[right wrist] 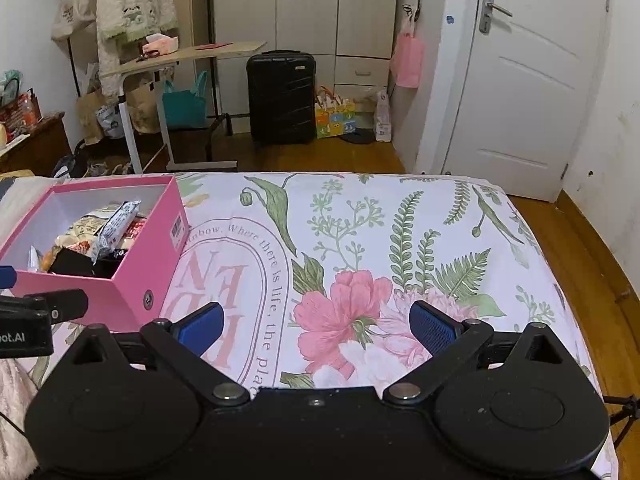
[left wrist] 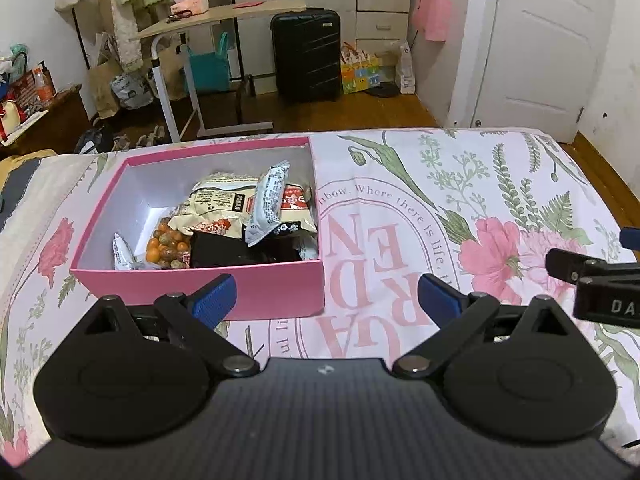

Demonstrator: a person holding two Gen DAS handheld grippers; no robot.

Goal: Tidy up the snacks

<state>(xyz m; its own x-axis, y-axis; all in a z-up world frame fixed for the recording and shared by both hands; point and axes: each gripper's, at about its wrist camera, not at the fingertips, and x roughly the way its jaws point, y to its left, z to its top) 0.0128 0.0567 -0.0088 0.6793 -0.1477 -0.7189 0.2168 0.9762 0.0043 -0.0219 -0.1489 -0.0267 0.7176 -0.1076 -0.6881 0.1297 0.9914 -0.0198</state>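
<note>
A pink box (left wrist: 200,284) sits on the floral cloth, open at the top. It holds several snack packets: a grey-white wrapped bar (left wrist: 266,204), beige bags (left wrist: 222,200), a bag of orange balls (left wrist: 168,246) and a black packet (left wrist: 224,250). My left gripper (left wrist: 326,300) is open and empty, just in front of the box's near wall. My right gripper (right wrist: 316,326) is open and empty over the bare cloth, to the right of the box (right wrist: 140,276). The right gripper's side also shows at the right edge of the left wrist view (left wrist: 600,280).
The floral cloth (right wrist: 360,240) covers the bed. Beyond its far edge are a wooden floor, a black suitcase (right wrist: 280,96), a rolling side table (right wrist: 180,56), bags and a white door (right wrist: 520,92).
</note>
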